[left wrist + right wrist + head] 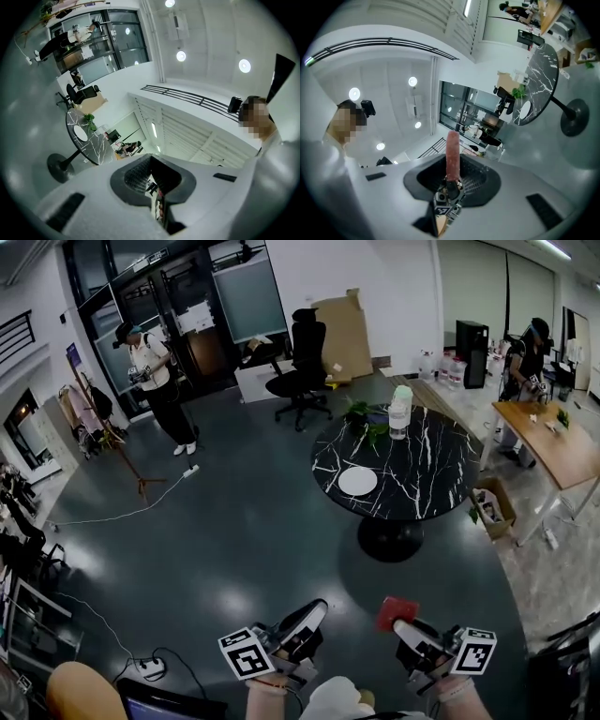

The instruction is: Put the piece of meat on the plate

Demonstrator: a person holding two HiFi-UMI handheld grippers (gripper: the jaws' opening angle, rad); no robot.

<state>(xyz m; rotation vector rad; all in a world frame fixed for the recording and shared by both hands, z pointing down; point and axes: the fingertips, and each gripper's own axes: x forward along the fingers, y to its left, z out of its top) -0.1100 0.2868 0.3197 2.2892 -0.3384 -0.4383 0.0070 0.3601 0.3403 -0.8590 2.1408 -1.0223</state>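
My right gripper [399, 622] is low in the head view, right of centre, shut on the piece of meat [397, 612], a red slab sticking up past the fingertips. In the right gripper view the meat [453, 152] stands as a pinkish-red strip pinched between the jaws of this gripper [452, 177]. The white plate [357, 482] lies on the round black marble table [427, 479], well ahead of both grippers, and it also shows small as a plate [80, 133] and a plate [525, 111]. My left gripper [312, 613] is shut with nothing in it, its jaws [153, 174] nearly touching.
A bottle [400, 412] and a green plant [364, 414] stand at the table's far edge. A black office chair [302, 362] and a standing person [155, 379] are beyond. A wooden table [553, 439] and a cardboard box [491, 503] are on the right. A power strip [150, 668] lies near my feet.
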